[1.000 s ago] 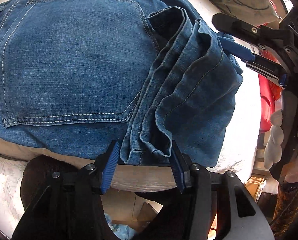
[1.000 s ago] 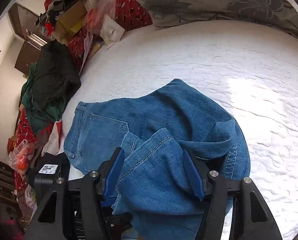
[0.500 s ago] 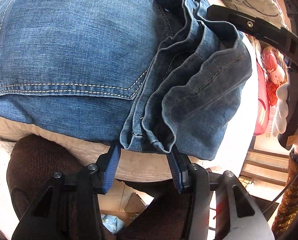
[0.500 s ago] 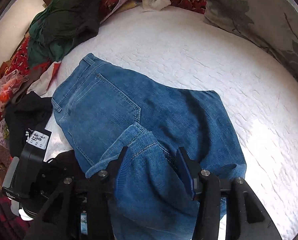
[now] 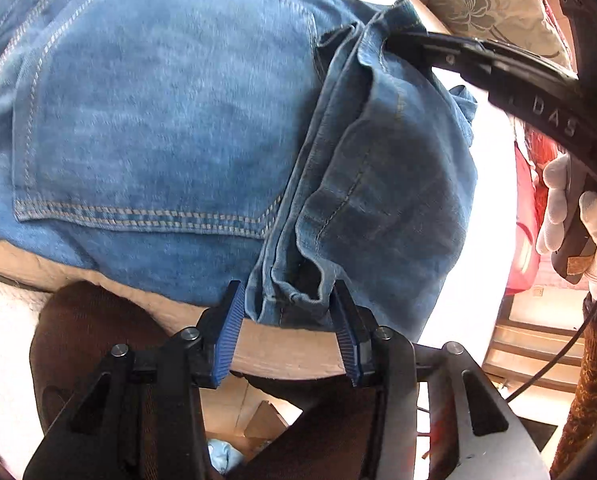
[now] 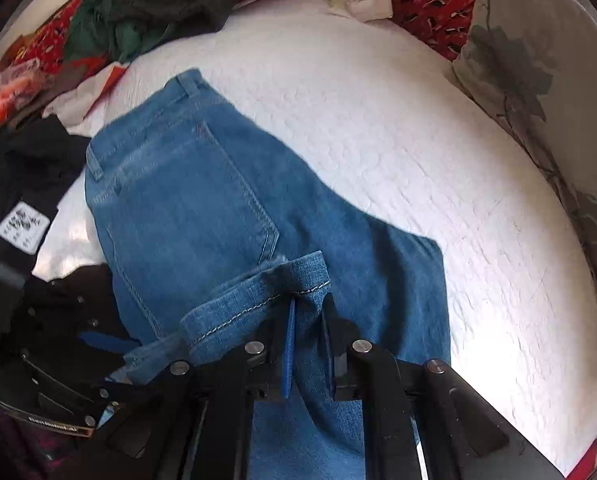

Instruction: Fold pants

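Clothes heap and pillow flanking pants

Bedroom in home. Bed w/ white quilted cover, grey floral pillow along edge. Heap of clothes, green + dark, piled at far side w/ red patterned fabric, plastic bags. Blue jeans spread on bed. Cluttered, lived-in, strong daylight.

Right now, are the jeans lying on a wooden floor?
No, the jeans are spread on a white quilted bedspread, with a floral pillow beside them.
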Demonstrator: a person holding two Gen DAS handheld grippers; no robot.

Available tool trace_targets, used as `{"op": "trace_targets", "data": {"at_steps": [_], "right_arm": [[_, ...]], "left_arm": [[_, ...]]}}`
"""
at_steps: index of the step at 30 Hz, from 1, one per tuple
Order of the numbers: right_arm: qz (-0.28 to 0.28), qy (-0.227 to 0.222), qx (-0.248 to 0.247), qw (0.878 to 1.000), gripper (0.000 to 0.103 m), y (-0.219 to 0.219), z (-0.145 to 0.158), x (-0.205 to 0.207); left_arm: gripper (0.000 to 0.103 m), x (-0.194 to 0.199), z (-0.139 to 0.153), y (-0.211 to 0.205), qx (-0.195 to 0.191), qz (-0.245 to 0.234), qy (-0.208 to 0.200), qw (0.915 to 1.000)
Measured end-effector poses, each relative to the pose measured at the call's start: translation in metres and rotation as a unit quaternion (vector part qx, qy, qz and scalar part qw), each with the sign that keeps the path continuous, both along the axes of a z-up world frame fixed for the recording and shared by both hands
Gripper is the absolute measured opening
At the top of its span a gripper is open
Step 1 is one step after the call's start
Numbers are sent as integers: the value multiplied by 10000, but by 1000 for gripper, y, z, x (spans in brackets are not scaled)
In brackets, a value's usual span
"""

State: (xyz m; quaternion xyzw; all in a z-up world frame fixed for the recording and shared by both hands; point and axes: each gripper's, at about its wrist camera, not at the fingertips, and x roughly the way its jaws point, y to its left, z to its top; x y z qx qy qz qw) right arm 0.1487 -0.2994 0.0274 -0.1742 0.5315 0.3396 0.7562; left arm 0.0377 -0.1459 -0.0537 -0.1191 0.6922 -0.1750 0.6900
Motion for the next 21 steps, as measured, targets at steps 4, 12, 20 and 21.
{"op": "trace_targets", "data": {"at_steps": [4,12,20,21], "right_arm": [[-115,536,-164,9984,20,9,-22,22],[-1191,464,680,9895,55,-92,29,29],[-1537,460,889,9830,55,-136,5,-11],[-1357,300,763,9874,55,-128,4,-18]], "left_arm": [[42,4,-16,2,40,120,360,9993],[42,-11,23,3,-191,-68,-42,9998],[42,-17,19,-48,-297,-608,31,9977],[42,-20,16,-52,-248,-660,47,9975]]}}
